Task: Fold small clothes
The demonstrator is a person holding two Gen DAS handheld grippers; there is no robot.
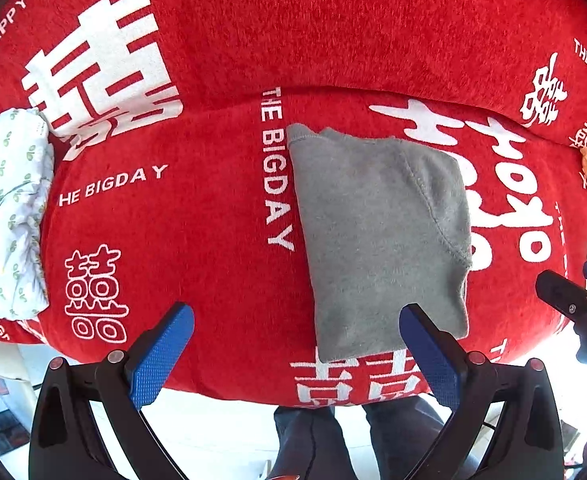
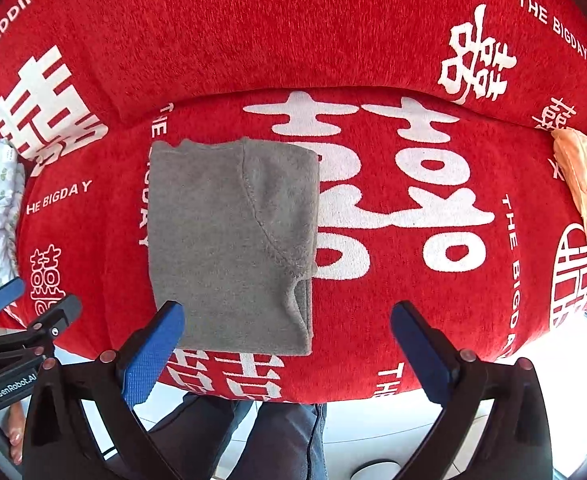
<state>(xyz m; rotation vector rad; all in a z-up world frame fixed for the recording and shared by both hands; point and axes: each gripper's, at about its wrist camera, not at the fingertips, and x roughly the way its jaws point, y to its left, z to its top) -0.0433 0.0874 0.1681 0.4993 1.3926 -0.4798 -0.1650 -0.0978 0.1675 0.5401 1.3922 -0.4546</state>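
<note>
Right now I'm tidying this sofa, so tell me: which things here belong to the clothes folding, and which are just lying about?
Belongs to the folding:
grey garment, folded into a rectangle on the seat
left claw, open
right claw, open

Just lying about:
white leaf-print cloth, bunched at the left end
peach cloth, at the right end
red sofa cover

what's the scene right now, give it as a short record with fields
surface: red cover with white printed characters and the words THE BIGDAY
main item: grey garment, folded into a flat, roughly rectangular shape, lying on the cover
left claw: open, empty, above the near edge of the cover
right claw: open, empty, its left finger over the garment's near corner
other clothes: white patterned garment bunched at the left edge; peach cloth at the right edge
below the edge: the person's legs in dark trousers
</note>
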